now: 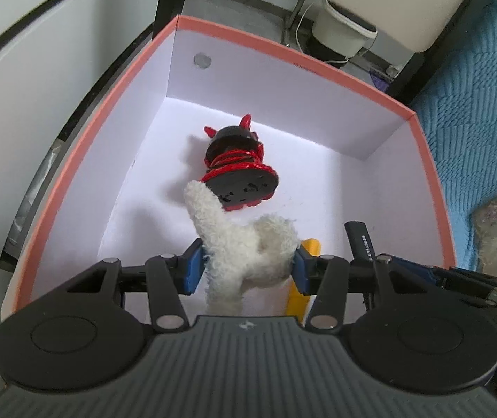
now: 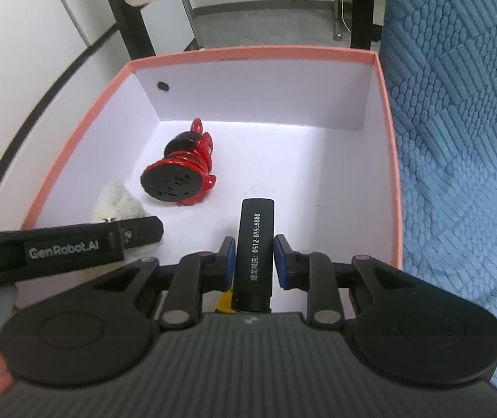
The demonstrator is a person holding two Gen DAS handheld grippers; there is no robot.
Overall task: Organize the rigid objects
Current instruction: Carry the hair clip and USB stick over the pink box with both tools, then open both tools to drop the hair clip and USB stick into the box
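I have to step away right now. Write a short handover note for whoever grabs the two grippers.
Left gripper: shut on the white plush toy, held over the pink box.
Right gripper: shut on the black stick with white print, also over the box.
Done: the red and black figurine lies on its side on the box floor.
Left: set down both held items. A yellow item shows under the grippers, mostly hidden.
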